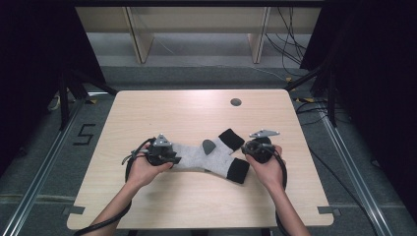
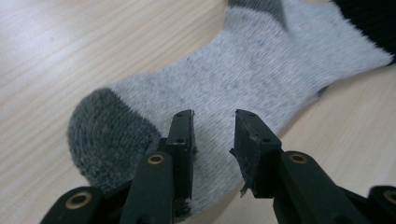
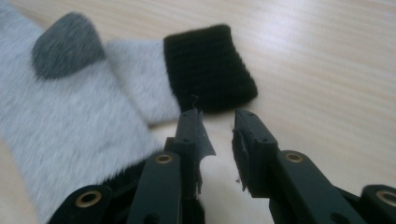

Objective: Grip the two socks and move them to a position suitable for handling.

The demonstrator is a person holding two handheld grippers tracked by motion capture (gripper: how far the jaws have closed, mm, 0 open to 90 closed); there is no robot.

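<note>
Two socks (image 1: pixel 209 156) lie overlapped near the table's (image 1: pixel 147 108) front edge, unpaired; left gripper (image 2: pixel 214 135) and right gripper (image 3: pixel 215 133) hover part-spread, pinching nothing.

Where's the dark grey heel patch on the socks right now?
In the high view the heel patch sits mid-table on the grey socks, between both hands, just left of the upper black cuff.
</note>
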